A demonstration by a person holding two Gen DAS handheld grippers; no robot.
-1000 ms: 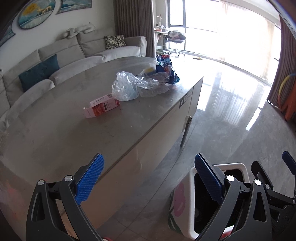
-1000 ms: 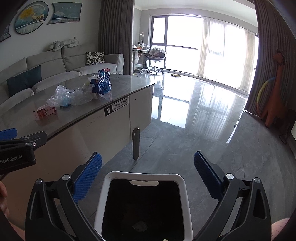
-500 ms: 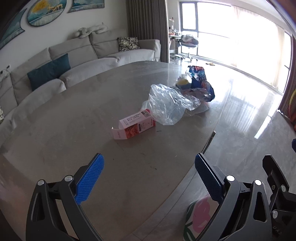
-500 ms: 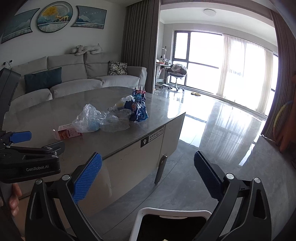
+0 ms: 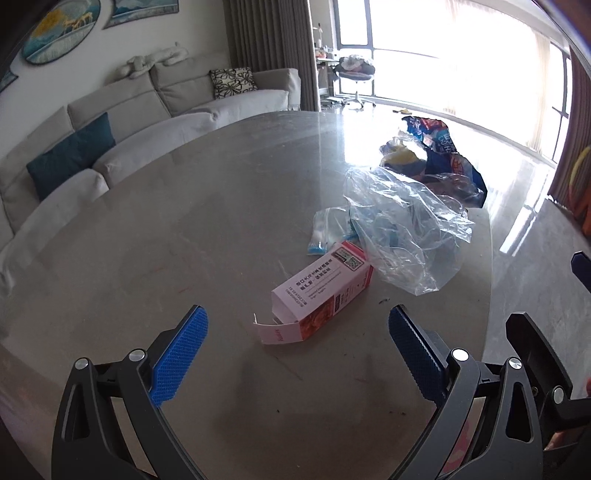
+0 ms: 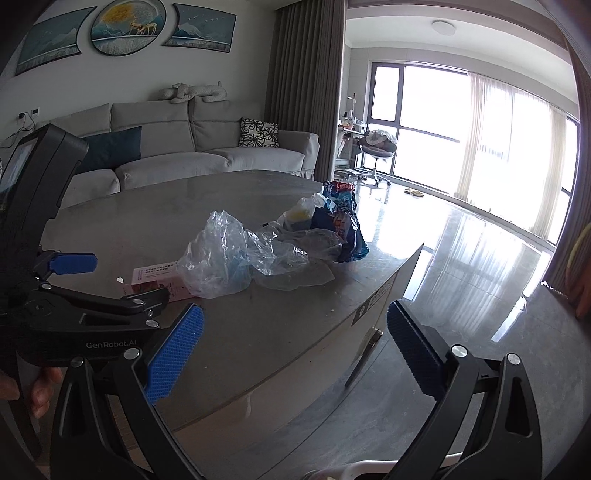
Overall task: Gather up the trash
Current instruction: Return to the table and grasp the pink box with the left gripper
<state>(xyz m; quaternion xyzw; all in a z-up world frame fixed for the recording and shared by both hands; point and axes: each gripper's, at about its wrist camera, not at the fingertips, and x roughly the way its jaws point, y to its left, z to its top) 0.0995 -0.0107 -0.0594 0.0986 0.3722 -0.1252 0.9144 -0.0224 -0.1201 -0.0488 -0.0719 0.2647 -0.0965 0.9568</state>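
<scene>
The left claw hangs wide open and empty just short of the pink box lying on the desk; best straddle its narrow sides, then close gently. The right claw gapes empty too

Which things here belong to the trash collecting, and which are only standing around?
For the job: pink carton, clear plastic bag, blue snack wrapper, left gripper, right gripper, both open.

Just around: sofa, teal cushion, wall pictures, office chair.
</scene>
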